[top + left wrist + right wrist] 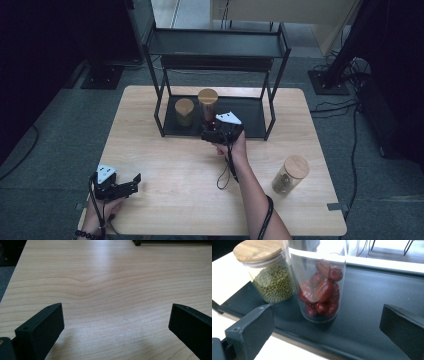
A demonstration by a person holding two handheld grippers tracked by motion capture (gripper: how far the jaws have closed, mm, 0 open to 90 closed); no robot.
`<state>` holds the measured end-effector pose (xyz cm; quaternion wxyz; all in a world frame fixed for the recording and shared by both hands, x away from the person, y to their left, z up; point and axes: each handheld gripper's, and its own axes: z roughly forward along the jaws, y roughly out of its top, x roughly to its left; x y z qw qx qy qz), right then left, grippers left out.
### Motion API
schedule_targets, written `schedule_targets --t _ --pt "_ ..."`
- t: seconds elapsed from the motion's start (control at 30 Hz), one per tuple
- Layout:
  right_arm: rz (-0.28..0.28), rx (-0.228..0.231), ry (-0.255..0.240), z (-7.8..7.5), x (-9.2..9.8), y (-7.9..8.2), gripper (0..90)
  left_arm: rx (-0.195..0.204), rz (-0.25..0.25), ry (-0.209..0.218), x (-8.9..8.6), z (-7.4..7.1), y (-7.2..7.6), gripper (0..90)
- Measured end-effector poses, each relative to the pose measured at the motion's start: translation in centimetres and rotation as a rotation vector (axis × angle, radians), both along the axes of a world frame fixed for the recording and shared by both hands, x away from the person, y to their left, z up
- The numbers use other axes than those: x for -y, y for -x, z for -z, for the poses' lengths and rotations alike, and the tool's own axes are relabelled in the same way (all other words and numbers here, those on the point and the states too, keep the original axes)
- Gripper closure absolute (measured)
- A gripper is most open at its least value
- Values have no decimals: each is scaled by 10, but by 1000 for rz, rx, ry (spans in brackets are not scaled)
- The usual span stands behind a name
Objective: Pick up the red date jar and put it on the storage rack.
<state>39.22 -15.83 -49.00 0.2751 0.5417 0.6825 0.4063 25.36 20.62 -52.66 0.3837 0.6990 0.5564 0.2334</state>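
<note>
On the bench (165,165), well left of the black rack (159,107), the left claw (115,322) rests spread wide. At the rack's lower shelf, 2 jars stand touching: green beans (273,282), red dates (322,295), facing the gaping, empty right claw (327,327).

Black two-jaw left tool (131,183), grey three-cornered plates, trailing cables, beaded bracelet (84,234)

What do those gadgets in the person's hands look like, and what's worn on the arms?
Each gripper, left and right, is black with two flat blocky jaws, a grey three-cornered plate on top and a trailing black cable. Forearms are bare; a dark beaded bracelet circles the left wrist.
</note>
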Motion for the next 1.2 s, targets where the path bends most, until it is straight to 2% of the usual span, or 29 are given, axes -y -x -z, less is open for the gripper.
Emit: schedule_targets --t 0.33,0.7,0.83,1.2 --pt "-30 -7 19 12 2 15 0 -1 1 0 0 0 0 2" --pt "-24 -6 9 21 10 31 0 -1 2 -2 1 0 0 2" --pt "-25 -2 25 25 12 37 0 0 2 -4 1 0 0 2" --pt "-27 4 29 27 15 50 0 0 2 -6 1 0 0 2"
